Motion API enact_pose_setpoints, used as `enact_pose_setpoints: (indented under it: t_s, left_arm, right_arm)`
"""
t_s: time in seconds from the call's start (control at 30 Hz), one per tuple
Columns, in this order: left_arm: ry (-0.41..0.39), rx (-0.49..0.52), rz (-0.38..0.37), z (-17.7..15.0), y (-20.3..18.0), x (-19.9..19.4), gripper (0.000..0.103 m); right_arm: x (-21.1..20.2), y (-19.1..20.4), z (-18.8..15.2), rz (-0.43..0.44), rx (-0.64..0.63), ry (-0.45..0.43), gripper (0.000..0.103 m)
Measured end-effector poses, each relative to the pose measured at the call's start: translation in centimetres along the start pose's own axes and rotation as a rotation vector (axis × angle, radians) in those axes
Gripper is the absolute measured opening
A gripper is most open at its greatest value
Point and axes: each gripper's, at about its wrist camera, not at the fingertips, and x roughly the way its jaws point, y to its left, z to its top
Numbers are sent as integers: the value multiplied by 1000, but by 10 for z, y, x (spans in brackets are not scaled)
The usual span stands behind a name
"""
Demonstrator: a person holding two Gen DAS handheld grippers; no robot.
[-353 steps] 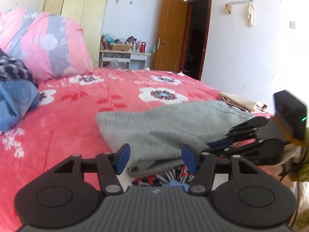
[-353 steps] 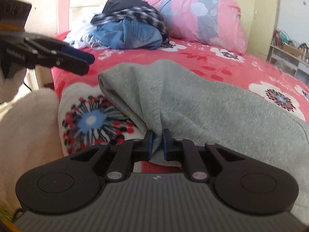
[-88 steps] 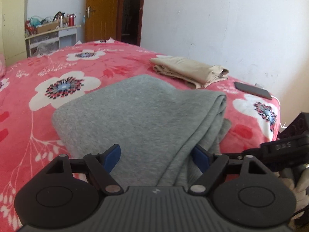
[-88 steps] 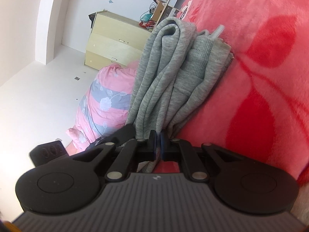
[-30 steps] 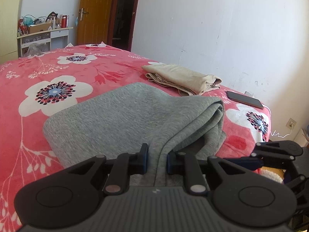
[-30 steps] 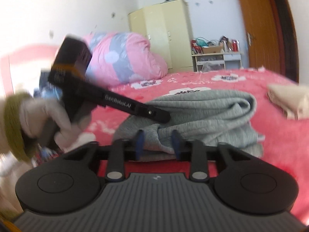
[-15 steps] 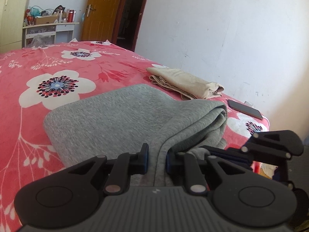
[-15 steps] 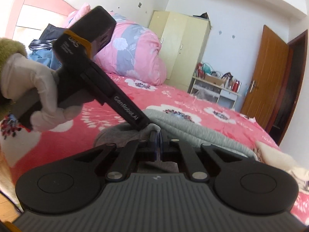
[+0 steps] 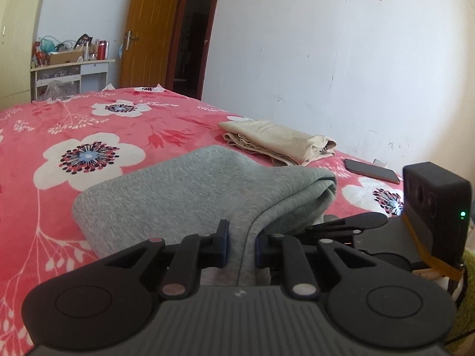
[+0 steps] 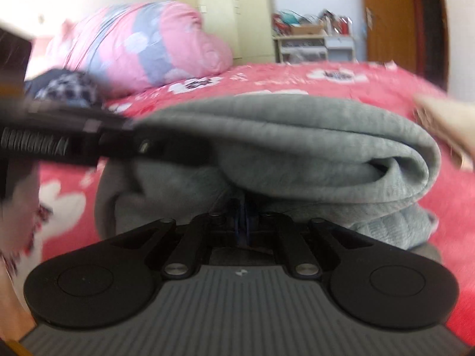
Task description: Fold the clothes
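On the bed, the sweater lies folded thick. My left gripper pinches its near edge at 6 o'clock, and the right gripper, closed, bites a lower layer, so both ends move together.

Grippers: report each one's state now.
Left gripper: shut on the grey garment.
Right gripper: shut, apparently on the same garment's edge.

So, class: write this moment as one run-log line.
step: folding grey garment | left gripper: shut on grey garment | right gripper: shut on grey garment | surface: bed | nearby: beige clothes, phone
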Motion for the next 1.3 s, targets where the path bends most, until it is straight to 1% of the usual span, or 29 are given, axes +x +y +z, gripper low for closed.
enact_pose_setpoints:
  t_s: [0.07, 0.17, 0.2, 0.27, 0.3, 0.4, 0.43, 0.5, 0.53, 0.57, 0.67, 0.77, 0.8, 0.83, 0.9, 0.93, 1.0, 1.07, 1.2, 1.27, 1.3]
  left_arm:
    - [-9, -11, 1, 1, 3, -1, 17]
    - [-14, -9, 2, 1, 3, -3, 17]
    - [-15, -6, 1, 1, 4, -4, 17]
    - [-19, -4, 1, 1, 3, -5, 17]
    - [-21, -4, 0, 1, 3, -5, 17]
    - [-22, -5, -1, 0, 1, -6, 17]
    - [-14, -2, 2, 0, 0, -5, 17]
    - [3, 1, 5, -4, -1, -2, 17]
    - [6, 0, 3, -5, -1, -1, 17]
    - [3, -4, -1, -6, 0, -2, 17]
    - [-11, -5, -4, -6, 1, -5, 17]
    - [-18, 1, -12, -6, 0, -8, 17]
    - [-15, 1, -16, -8, 0, -7, 17]
    - [-8, -2, -19, -10, 0, -6, 17]
    - [5, -2, -19, -14, 2, -4, 18]
    - [10, 8, -16, -15, 1, -3, 18]
    - [15, 42, -9, -17, -3, -2, 21]
    - [21, 90, 6, -20, -10, 0, 29]
    - [25, 181, 31, -26, -24, 4, 36]
    - [30, 242, 57, -29, -32, 7, 39]
    - [32, 276, 72, -31, -37, 8, 40]
  right_arm:
    - [-10, 3, -1, -12, 0, -28, 5]
    - [-40, 5, -11, -34, -41, -134, 6]
    - [-51, 6, -14, -28, -58, -174, 6]
    - [-64, 10, -17, 13, -80, -214, 6]
    - [-62, 12, -17, 26, -88, -210, 6]
    - [-35, 16, -16, 54, -94, -144, 6]
    - [-19, 13, -16, 85, -51, -111, 6]
    - [4, 5, -19, 175, 105, -80, 6]
    - [11, 4, -21, 204, 155, -74, 6]
    - [12, 7, -21, 204, 156, -73, 5]
    - [4, 10, -22, 164, 143, -87, 6]
    - [-14, 6, -23, 73, 192, -149, 6]
    - [-12, 2, -25, 52, 228, -153, 6]
    - [-7, -3, -26, 30, 270, -140, 1]
    - [5, -10, -32, 13, 330, -113, 0]
    - [4, -10, -33, 13, 341, -120, 0]
    - [-1, -16, -36, 6, 370, -142, 0]
    - [-17, -34, -39, -23, 424, -184, 0]
    - [-50, -70, -45, -80, 531, -269, 1]
    - [-61, -86, -49, -43, 612, -273, 1]
    - [-67, -86, -50, -41, 613, -267, 2]
